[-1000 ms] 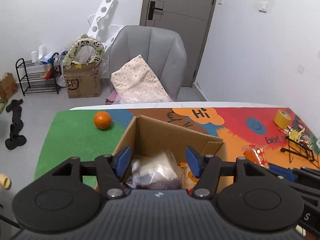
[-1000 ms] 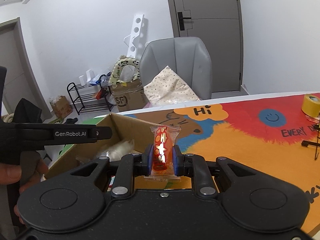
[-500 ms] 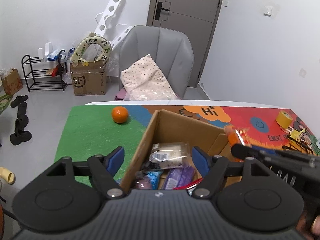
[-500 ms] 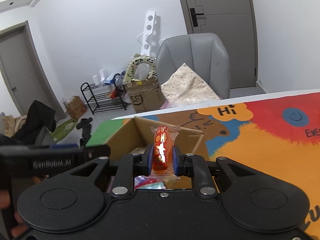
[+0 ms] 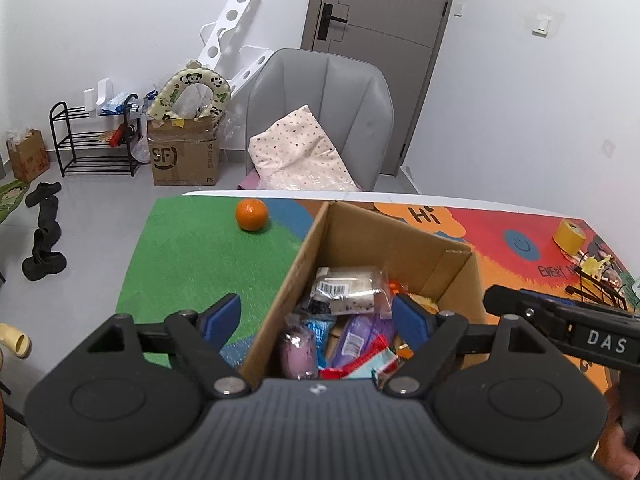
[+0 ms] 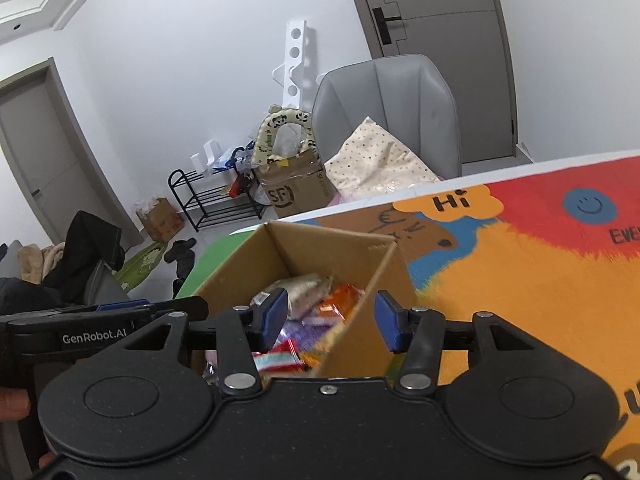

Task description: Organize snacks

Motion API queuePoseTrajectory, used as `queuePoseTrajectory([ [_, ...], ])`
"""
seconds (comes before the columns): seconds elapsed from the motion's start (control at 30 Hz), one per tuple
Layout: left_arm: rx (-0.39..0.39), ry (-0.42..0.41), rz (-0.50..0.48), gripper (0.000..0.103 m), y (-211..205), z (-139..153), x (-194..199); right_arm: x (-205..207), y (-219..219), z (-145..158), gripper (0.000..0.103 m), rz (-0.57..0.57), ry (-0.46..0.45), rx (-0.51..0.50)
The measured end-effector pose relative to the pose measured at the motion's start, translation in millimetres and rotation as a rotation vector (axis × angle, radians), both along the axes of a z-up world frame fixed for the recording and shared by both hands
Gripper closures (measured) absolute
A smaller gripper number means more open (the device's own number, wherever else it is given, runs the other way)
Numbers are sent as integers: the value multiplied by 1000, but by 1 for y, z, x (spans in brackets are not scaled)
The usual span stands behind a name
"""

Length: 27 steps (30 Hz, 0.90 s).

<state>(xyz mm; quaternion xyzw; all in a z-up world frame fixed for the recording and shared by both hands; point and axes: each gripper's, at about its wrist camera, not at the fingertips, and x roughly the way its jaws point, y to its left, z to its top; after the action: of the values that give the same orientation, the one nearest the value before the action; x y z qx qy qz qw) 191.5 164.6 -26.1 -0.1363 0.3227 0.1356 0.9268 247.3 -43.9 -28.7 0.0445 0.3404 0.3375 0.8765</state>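
An open cardboard box [image 5: 400, 236] [image 6: 332, 248] on the colourful table mat holds several snack packets. A white barcoded packet [image 5: 348, 288] lies on top of them. Beside it lies an orange-red wrapped snack [image 6: 336, 304]. My left gripper [image 5: 316, 316] hovers over the box's left wall, its jaws opening with only the box edge and the snacks below between them. My right gripper [image 6: 332, 312] hangs over the box's right wall, jaws opening, gripping nothing. Each gripper shows at the edge of the other's view.
An orange [image 5: 251, 215] sits on the green part of the mat, left of the box. A yellow tape roll [image 5: 568, 235] and a small black wire stand [image 5: 600, 284] are at the far right. A grey chair [image 5: 320, 120] stands behind the table.
My right gripper opened and released the orange-red snack, which now lies in the box. My left gripper opened wider and shifted toward the box's left wall; the white packet stays in the box.
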Motion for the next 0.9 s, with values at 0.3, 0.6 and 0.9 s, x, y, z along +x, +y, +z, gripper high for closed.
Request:
queuePoseTrajectory([
  [0.3, -15, 28, -17, 12, -15, 2, -15, -15, -28, 0, 42, -37, -7, 4],
  [0.6, -3, 19, -38, 12, -38, 8, -31, -34, -65, 7, 17, -74, -34, 27],
  [0.9, 11, -25, -88, 0, -62, 23, -51, -57, -97, 17, 0, -115, -62, 63],
])
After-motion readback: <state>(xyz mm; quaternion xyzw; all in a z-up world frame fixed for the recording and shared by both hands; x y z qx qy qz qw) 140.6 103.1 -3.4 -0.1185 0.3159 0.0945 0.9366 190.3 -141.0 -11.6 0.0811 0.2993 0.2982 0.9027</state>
